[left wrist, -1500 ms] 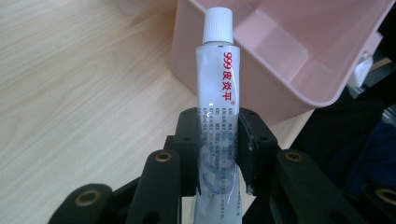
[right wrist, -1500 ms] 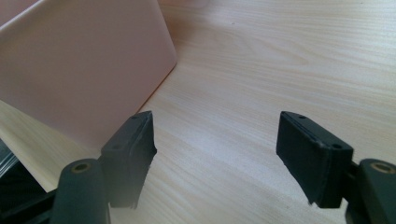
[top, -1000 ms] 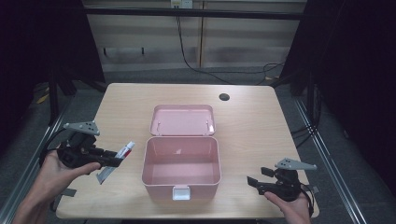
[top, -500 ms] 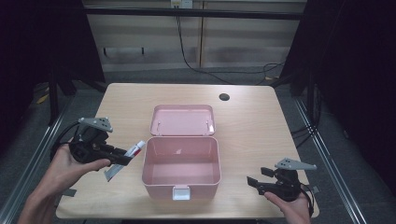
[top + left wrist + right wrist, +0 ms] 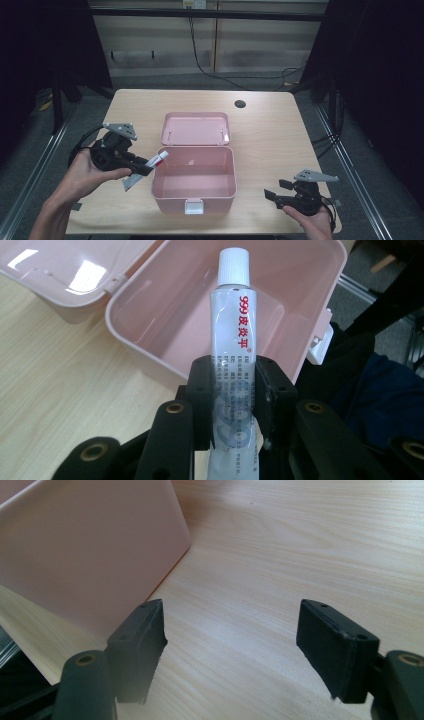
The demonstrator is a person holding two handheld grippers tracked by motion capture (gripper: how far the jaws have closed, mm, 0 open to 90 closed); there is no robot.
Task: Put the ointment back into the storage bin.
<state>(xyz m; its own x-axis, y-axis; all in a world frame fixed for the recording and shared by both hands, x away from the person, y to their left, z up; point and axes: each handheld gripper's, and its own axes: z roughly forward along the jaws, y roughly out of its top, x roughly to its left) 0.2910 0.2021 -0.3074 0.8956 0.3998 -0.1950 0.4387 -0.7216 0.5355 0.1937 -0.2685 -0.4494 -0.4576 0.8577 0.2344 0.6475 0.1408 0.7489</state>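
Tube not yet boxed
Tube (image 5: 233, 340) clamped in left tongs (image 5: 142, 167) at pink box (image 5: 196, 200) rim; right tongs (image 5: 230, 645) released.

The table (image 5: 280, 140) was evenly lit from above, its surroundings dark. White glare marked the pink lid (image 5: 75, 275). The nearest black jaws looked soft and out of focus.

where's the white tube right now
In the high view the white tube is clamped in the left gripper, its cap over the pink box's left rim.
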